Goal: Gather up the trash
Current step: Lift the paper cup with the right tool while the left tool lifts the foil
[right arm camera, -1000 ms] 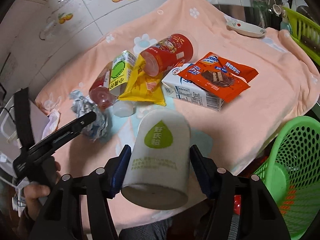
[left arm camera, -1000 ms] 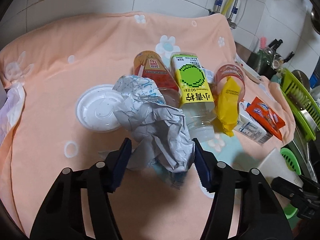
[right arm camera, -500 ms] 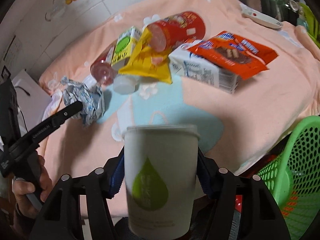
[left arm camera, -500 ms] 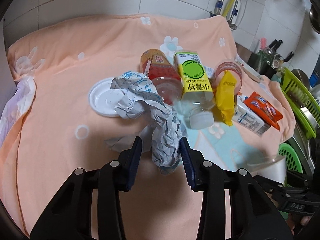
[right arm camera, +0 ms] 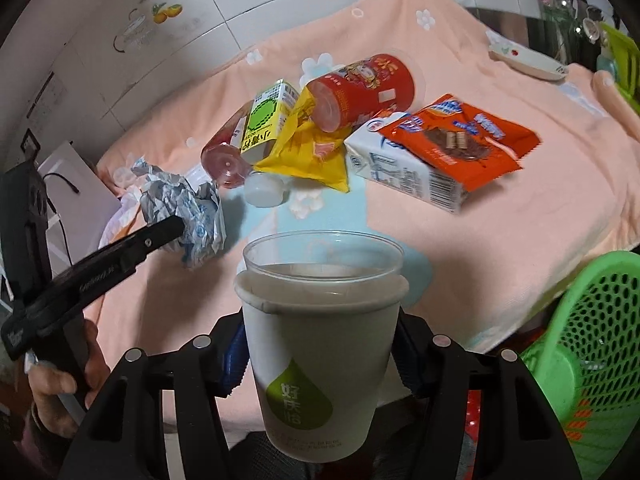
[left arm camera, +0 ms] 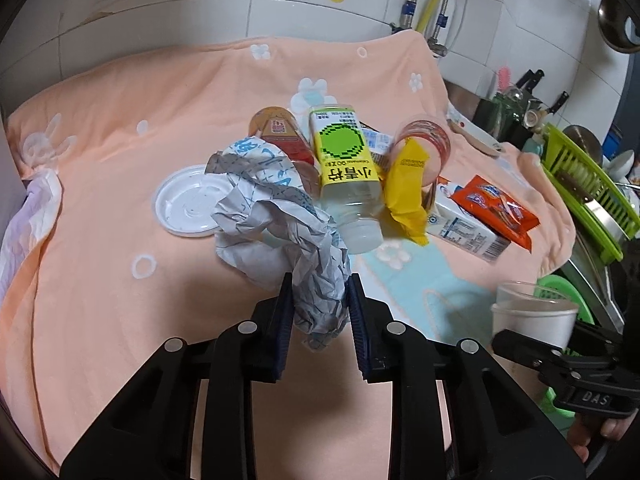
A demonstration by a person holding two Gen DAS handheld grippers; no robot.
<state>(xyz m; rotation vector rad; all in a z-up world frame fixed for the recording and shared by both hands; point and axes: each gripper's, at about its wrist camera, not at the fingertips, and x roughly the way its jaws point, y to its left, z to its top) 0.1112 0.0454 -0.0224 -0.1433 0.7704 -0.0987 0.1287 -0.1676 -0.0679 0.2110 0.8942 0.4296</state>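
White lid (left arm camera: 188, 208) in left view, green basket (right arm camera: 592, 356) in right

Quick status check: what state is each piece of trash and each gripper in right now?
Left gripper: jaws just closed on the crumpled paper.
Right gripper: shut on the paper cup, upright.
Green-label bottle: lying down, capped.
Red cup: on its side.
Milk carton: lying flat under the orange wrapper.
White lid: flat on the cloth.
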